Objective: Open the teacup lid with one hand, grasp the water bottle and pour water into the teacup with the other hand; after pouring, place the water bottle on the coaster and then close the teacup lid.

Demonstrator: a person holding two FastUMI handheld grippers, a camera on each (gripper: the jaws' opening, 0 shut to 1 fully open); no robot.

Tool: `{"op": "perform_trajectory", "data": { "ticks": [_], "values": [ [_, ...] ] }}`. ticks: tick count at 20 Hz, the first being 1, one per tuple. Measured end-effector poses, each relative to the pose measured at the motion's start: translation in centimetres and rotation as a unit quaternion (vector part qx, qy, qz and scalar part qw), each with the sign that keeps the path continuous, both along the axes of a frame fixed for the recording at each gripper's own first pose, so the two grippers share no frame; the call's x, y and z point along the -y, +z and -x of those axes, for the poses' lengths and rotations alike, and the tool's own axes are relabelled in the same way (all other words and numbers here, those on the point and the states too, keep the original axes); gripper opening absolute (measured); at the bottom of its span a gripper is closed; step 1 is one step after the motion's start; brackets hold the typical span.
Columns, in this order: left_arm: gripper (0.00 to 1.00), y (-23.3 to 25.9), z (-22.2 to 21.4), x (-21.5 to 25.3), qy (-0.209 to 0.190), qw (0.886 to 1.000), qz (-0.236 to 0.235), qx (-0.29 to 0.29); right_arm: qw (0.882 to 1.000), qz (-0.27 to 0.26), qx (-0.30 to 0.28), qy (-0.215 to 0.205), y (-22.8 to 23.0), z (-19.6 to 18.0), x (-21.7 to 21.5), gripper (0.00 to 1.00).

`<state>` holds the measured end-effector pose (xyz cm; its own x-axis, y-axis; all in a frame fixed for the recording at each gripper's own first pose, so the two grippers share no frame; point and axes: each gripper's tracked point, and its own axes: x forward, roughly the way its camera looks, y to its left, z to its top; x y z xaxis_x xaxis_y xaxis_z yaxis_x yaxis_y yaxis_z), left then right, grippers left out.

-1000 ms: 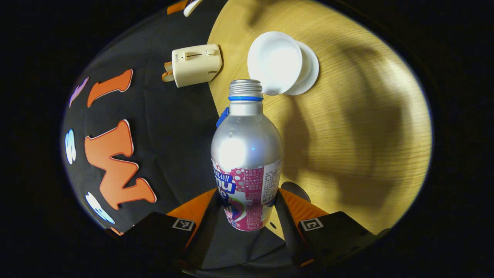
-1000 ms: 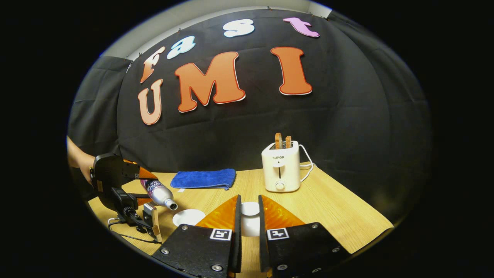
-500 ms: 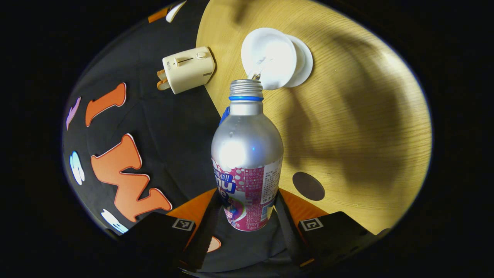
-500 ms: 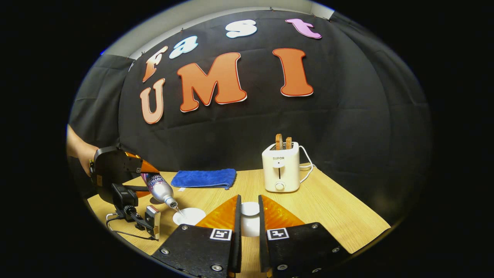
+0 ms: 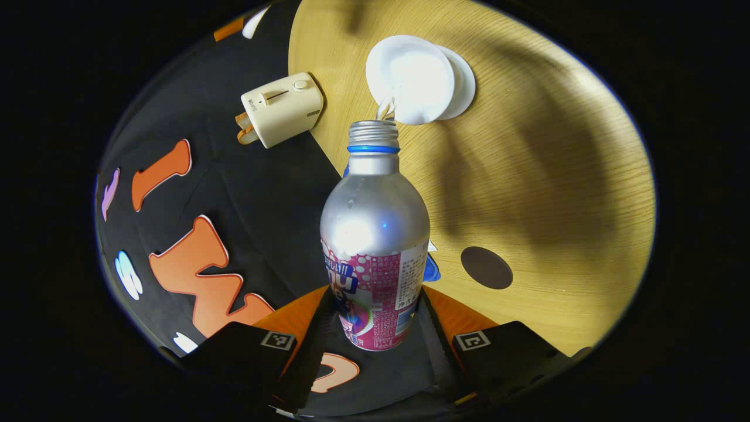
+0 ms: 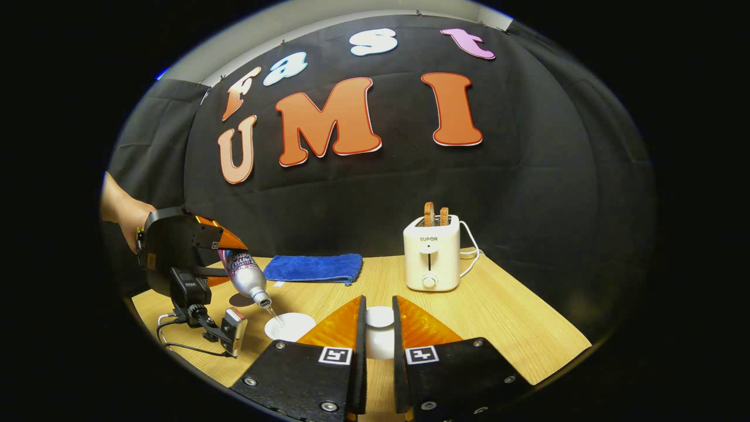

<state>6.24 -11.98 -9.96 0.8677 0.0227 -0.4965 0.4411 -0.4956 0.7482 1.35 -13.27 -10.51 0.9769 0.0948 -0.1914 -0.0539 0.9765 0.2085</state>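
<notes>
Tilted silver water bottle (image 5: 374, 234) streams water into the open white teacup (image 5: 410, 79); brown coaster (image 5: 486, 267) lies bare.

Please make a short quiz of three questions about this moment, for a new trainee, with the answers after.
1. True or false: the bottle stands upright on the coaster.
2. What does the right hand-held gripper hold? A) the towel B) the lid C) the toaster
3. Fill in: water runs from the bottle's mouth into the ____.

Key
1. False. The left hand-held gripper holds it tilted, mouth down, and the coaster lies bare on the table.
2. B, the lid, clamped between the fingers. The towel and toaster stand farther back.
3. teacup.
</notes>
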Motion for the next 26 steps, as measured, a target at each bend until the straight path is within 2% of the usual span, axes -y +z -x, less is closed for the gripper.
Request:
{"op": "perform_trajectory", "data": {
  "ticks": [6,16,26],
  "values": [
    [0.84,0.7,0.0,0.4,-0.007,1.000,-0.025,0.006,1.000,0.004,-0.001,0.005,-0.1,-0.1,-0.1,0.19],
    [0.84,3.2,-1.2,2.4,-0.052,0.995,-0.073,0.039,1.000,0.007,-0.001,0.018,-0.2,-0.2,-0.4,0.19],
    [0.84,3.8,-1.0,3.3,-0.076,0.990,-0.107,0.050,1.000,0.007,-0.003,0.027,-0.2,-0.4,-0.5,0.19]
  ]
}}
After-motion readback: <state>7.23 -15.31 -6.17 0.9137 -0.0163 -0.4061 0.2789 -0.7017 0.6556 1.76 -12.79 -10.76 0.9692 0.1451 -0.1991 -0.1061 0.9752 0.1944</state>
